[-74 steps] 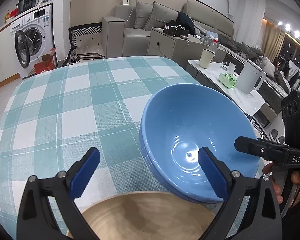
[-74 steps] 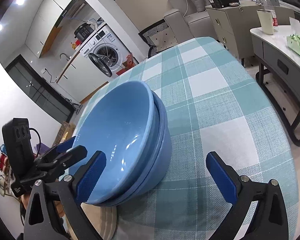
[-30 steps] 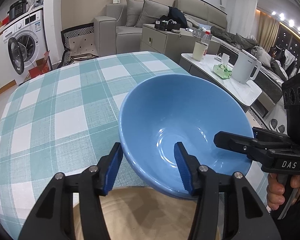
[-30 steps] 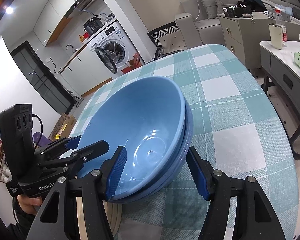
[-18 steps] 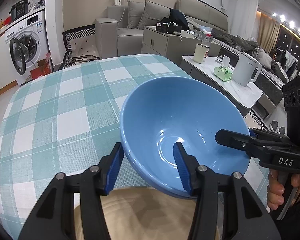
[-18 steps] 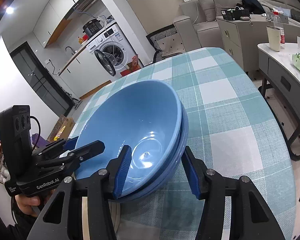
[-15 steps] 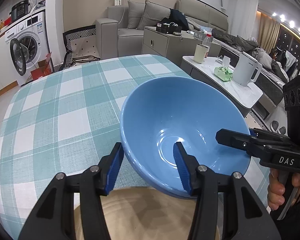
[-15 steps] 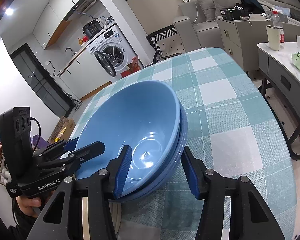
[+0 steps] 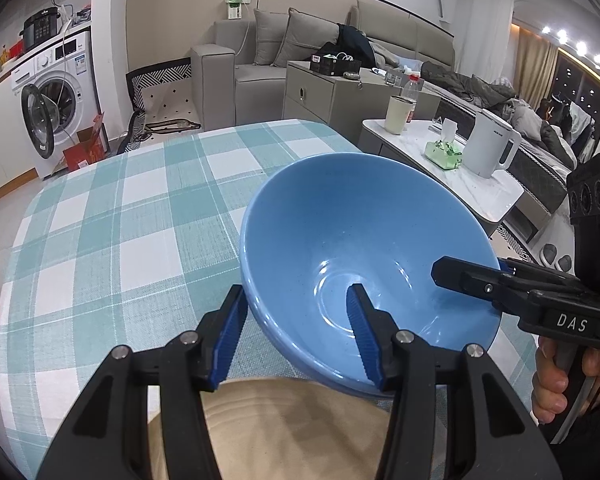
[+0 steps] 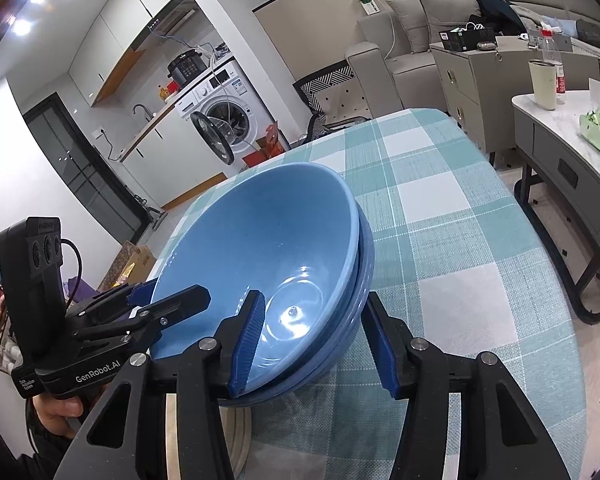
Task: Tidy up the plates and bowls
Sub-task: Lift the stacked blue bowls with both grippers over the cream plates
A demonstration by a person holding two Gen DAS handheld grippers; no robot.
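Beige plate (image 9: 292,420) under blue bowls (image 10: 260,248), checked tablecloth (image 9: 120,232)

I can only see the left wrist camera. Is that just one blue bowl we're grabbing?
Observer: No. The right wrist view shows blue bowls nested in a stack.
Operator: I see only one finger of the right gripper. Where's the other one?
Observer: The right gripper has one finger inside the bowls and the other outside the stack. They have just been closing, with the stack's wall between them.
Operator: Who's holding my gripper?
Observer: A hand wraps the handle of the left gripper, low at the picture's left edge.
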